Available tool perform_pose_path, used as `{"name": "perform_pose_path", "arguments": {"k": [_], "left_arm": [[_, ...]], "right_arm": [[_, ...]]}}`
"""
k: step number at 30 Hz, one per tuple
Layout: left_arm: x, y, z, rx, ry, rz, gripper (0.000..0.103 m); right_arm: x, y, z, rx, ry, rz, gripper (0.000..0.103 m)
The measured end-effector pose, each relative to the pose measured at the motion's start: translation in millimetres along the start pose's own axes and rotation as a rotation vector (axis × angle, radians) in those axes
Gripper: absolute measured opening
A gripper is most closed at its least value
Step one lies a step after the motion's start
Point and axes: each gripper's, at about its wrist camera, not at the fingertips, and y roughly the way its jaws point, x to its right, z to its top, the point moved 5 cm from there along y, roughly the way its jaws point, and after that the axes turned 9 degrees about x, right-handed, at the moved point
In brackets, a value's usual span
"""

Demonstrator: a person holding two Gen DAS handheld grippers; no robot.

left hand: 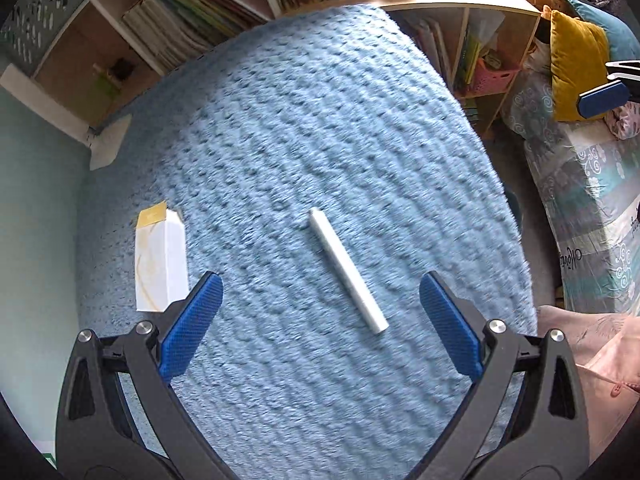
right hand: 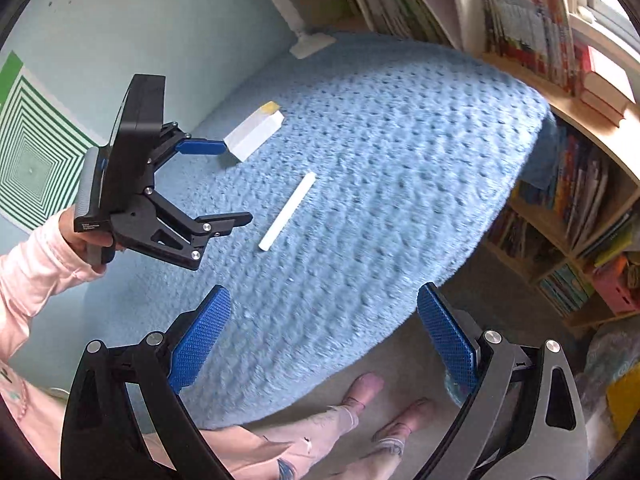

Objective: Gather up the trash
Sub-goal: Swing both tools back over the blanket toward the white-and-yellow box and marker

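Both hand-held grippers raised above a round blue shaggy rug (left hand: pixel 320 140) on the floor. Left hand-held gripper (left hand: pixel 320 320) spread wide, blue pads far apart, nothing between them; confirmed from the right wrist view, where the left hand-held gripper (right hand: pixel 236 182) shows side-on, gripped by a hand (right hand: pixel 86 240) in a pale pink sleeve, jaws parted and empty. Right hand-held gripper (right hand: pixel 324 336) likewise wide open, no object between the pads, angled down over the near edge of the rug. Trash on the rug, two pieces: a white paper roll (left hand: pixel 347 270), thin and straight, lying flat near the rug's middle, diagonal in both views; a small white carton (left hand: pixel 161 258) with a yellow-tan top flap, lying on its side toward the rug's edge nearest the pale blue wall. Roll and carton well apart, neither touched by either hand-held gripper. In the left wrist view the roll sits between the lines of the two pads but clearly below them on the rug; carton partly behind the left pad. Wooden bookshelf (right hand: pixel 560 92) packed with books curving round the far side of the rug; bed (left hand: pixel 592 208) with patterned cover and a mustard cushion (left hand: pixel 572 68) at right. Feet in pink socks (right hand: pixel 368 386) on beige floor just off the rug. Some motion blur in both views.
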Motion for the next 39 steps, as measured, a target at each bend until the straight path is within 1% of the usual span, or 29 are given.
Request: {"name": "perform_pose_path", "arguments": {"k": [2, 5, 7, 9, 12, 18, 22, 31, 37, 39], "left_arm": [[-21, 2, -13, -0.012, 0.003, 0.008, 0.096], [-48, 7, -30, -0.023, 0.009, 0.021, 0.096], [-66, 11, -41, -0.028, -0.005, 0.005, 0.096], [-82, 18, -52, -0.038, -0.008, 0.006, 0.096], [-103, 33, -65, -0.053, -0.013, 0.004, 0.096], [-142, 64, -85, -0.081, -0.036, 0.002, 0.096], [-160, 81, -89, -0.077, -0.072, -0.016, 0.096], [-185, 106, -84, -0.056, -0.123, -0.057, 0.096], [-200, 125, -81, -0.053, -0.110, -0.056, 0.096], [-202, 131, -77, -0.050, -0.111, -0.073, 0.096]], "right_arm": [[-16, 18, 7, -0.013, 0.005, -0.002, 0.094], [-35, 46, 13, -0.044, 0.008, -0.034, 0.094], [-45, 62, 17, -0.052, 0.011, -0.052, 0.094], [-54, 76, 19, -0.064, 0.011, -0.075, 0.094], [-60, 98, 23, -0.089, 0.019, -0.110, 0.094], [-64, 138, 28, -0.146, 0.042, -0.154, 0.094], [-66, 157, 34, -0.170, 0.034, -0.168, 0.094], [-62, 188, 41, -0.204, 0.042, -0.191, 0.094], [-59, 206, 44, -0.215, 0.034, -0.216, 0.092], [-58, 212, 46, -0.215, 0.021, -0.244, 0.092]]}}
